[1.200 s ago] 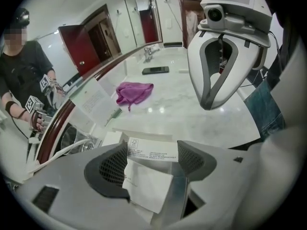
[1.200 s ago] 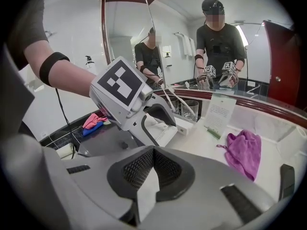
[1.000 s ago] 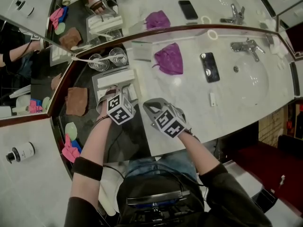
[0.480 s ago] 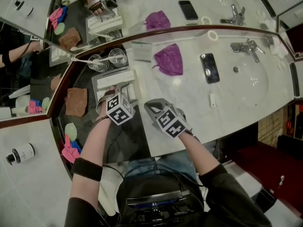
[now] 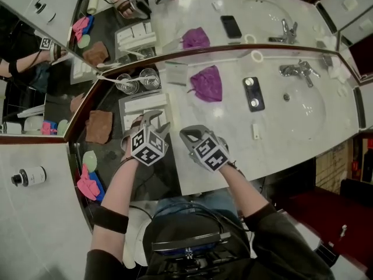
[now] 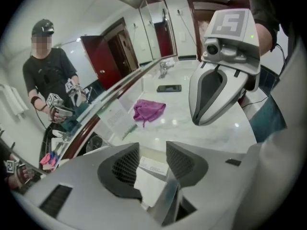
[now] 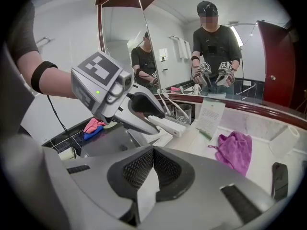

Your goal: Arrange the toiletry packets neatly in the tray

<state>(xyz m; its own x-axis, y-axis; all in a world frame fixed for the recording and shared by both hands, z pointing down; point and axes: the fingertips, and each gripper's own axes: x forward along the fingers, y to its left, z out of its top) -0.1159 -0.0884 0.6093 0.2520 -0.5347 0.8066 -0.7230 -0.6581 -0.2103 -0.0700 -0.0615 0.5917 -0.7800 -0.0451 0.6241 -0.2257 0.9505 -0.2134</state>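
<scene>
— So, pinching the white packet [image 6: 153, 169] yet?
— Just finishing closing on it, squeezing it between the left gripper's [image 6: 152, 150] pads, holding it over the tray [image 5: 122, 105].
— And rightward of those fingers?
— Pressing the right gripper's [image 7: 153, 152] jaws fully together, gripping nothing.

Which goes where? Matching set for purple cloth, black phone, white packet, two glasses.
1 purple cloth
2 black phone
3 white packet
4 two glasses

A beside the sink basin
B between the fingers of the left gripper
C just behind the tray
D on the counter, between glasses and phone

Pairs: 1-D, 2-A, 3-B, 4-C.
The left gripper's fingers have just been closing, with the packet between them.
</scene>
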